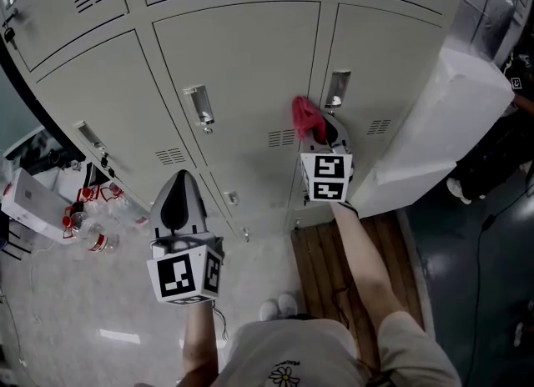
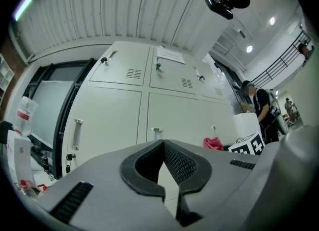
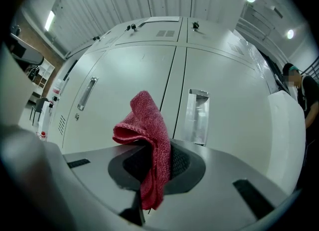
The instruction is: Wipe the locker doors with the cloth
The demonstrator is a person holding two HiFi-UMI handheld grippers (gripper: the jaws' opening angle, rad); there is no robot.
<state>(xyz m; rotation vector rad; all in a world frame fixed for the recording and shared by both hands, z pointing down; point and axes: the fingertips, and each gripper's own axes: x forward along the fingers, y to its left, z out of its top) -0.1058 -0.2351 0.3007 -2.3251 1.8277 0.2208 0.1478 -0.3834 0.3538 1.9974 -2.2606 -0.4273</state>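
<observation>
Close before the locker doors (image 1: 242, 68), the right tool (image 1: 324, 131) pinches the cloth (image 1: 305, 116), bulk free ahead for wiping (beside a handle (image 1: 337, 89)); the left tool (image 1: 181, 178), clenched empty, hangs back.

Centre locker door (image 1: 238, 60): flat face is open above and left of the right gripper (image 1: 322, 133). Obstacles on it are the centre handle (image 1: 200, 107) towards its left edge and the vent louvres (image 1: 282, 138) just beside the cloth (image 1: 305, 116).

Next door to the right: the right handle (image 1: 336, 89) is just beside the cloth.

White box (image 1: 438, 127) at the lockers' right end blocks sideways travel there.

Left gripper (image 1: 180, 189) is well apart from the doors, with open air around it.

Floor at left is crowded with bottles (image 1: 92, 218). Wooden board (image 1: 334, 264) lies at the lockers' foot on the right.
</observation>
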